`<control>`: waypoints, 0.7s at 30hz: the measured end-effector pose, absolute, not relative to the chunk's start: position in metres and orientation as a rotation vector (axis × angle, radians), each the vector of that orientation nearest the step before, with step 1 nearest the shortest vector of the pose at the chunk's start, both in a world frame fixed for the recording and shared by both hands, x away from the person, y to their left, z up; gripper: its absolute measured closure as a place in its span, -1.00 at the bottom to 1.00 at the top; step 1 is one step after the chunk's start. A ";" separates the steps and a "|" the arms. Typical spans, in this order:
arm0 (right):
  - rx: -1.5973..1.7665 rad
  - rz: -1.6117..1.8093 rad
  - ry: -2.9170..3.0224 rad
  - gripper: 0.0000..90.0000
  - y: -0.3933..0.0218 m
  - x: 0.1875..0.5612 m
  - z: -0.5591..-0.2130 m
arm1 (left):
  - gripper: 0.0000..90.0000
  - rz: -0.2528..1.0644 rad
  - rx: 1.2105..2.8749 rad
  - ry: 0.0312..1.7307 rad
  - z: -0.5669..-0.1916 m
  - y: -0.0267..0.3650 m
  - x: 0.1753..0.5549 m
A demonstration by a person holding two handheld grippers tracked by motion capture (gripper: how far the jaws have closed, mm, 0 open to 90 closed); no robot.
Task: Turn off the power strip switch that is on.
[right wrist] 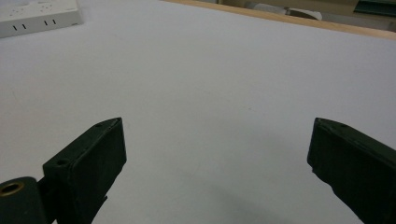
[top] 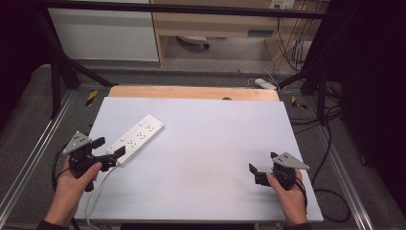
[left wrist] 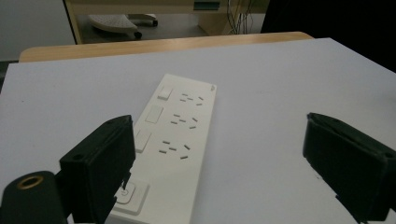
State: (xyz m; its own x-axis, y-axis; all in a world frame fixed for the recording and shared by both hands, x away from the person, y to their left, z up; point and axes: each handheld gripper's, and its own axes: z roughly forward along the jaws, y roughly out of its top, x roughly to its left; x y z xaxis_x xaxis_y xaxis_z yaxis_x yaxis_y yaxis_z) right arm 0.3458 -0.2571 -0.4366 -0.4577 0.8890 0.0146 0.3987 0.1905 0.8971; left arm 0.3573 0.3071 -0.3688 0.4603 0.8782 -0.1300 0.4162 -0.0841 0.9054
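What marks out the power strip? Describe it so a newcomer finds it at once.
Start at the pale table top and go to its near-left part, by the left tongs. There lies the power strip, a long white bar with socket slots and switches, its white cord trailing off the near edge.

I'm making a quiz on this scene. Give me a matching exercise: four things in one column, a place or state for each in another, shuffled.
Things:
1. power strip
2. left tongs
3. right tongs
4. wooden edge

Places or states:
A. open over bare table, near its right edge
B. along the table's far side
C. white, lying flat at the table's left
D. open at the strip's near end

Pairs: 1-C, 2-D, 3-A, 4-B
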 end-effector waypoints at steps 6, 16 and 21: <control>1.202 1.222 1.947 -0.90 -0.257 0.346 -0.437 | -0.79 0.574 1.696 1.116 -0.365 0.305 0.365; 1.205 1.222 1.951 -0.92 -0.256 0.346 -0.437 | -0.77 0.596 1.707 1.105 -0.357 0.303 0.378; 1.206 1.224 1.956 -0.92 -0.255 0.346 -0.437 | -0.75 0.603 1.709 1.107 -0.355 0.302 0.386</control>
State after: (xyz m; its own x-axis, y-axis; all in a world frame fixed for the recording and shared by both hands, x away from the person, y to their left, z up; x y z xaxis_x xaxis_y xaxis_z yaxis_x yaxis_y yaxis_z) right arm 0.3459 -0.2554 -0.4371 -0.4595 0.8880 0.0197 0.4060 0.1902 0.8938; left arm 0.3858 0.3017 -0.3552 0.4627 0.8814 -0.0950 0.3981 -0.1108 0.9106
